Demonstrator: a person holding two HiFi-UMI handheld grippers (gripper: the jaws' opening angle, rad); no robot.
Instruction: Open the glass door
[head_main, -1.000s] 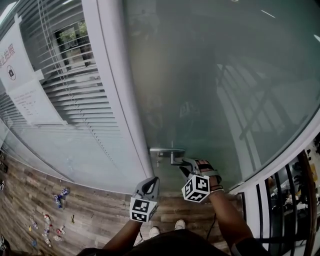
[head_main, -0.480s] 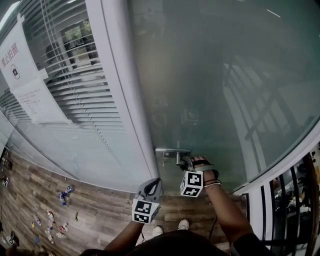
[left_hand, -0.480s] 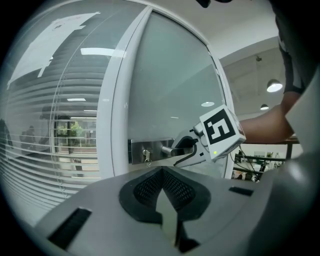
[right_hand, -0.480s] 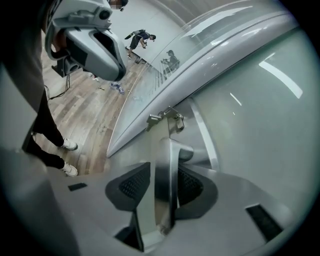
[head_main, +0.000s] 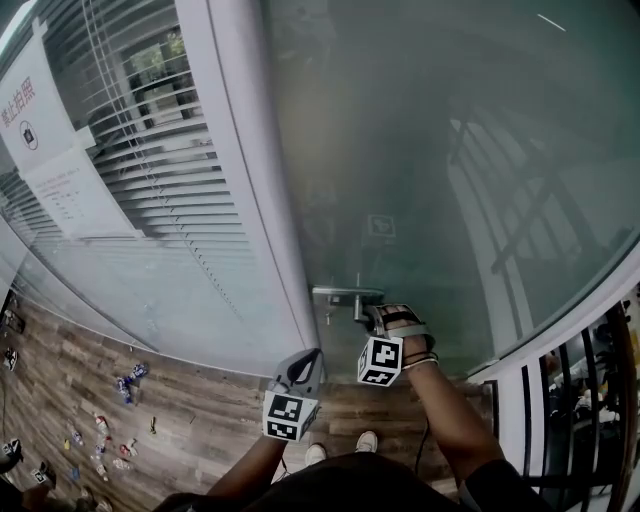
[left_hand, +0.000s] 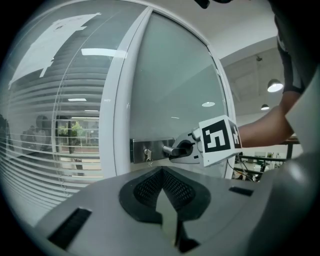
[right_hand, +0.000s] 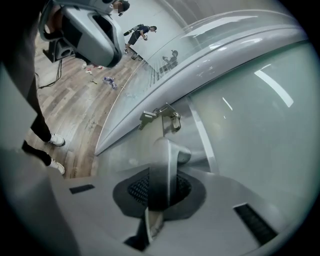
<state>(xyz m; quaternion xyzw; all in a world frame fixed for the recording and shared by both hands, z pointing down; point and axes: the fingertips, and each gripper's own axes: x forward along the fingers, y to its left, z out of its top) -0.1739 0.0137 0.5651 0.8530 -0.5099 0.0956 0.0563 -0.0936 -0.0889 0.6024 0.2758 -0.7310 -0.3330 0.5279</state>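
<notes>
– Where is the glass door (head_main: 430, 180) found, and how is its handle (head_main: 345, 293) laid?

– The door is seen straight ahead, a tall pane of frosted, grey-green glass set against a white frame (head_main: 250, 180). The handle is mounted low on the pane, just beside that frame. Its long axis is held level, along the face of the glass: the lever is pointed from the lock plate (left_hand: 145, 150) away from the frame.

– What is it made of?

– A smooth, rounded bar of brushed metal is shown, fixed on a flat oblong metal plate.

– And the tongs?

– The right gripper (head_main: 378, 318) has just been closed, and the lever's free end is pinched between its dark ribbed pads. The left gripper (head_main: 303, 368) is held lower, apart from the door, with its jaws pressed together on nothing.

– What else is shown?

– Slatted blinds (head_main: 150, 170) behind clear glass and a plank floor (head_main: 180, 430).
</notes>
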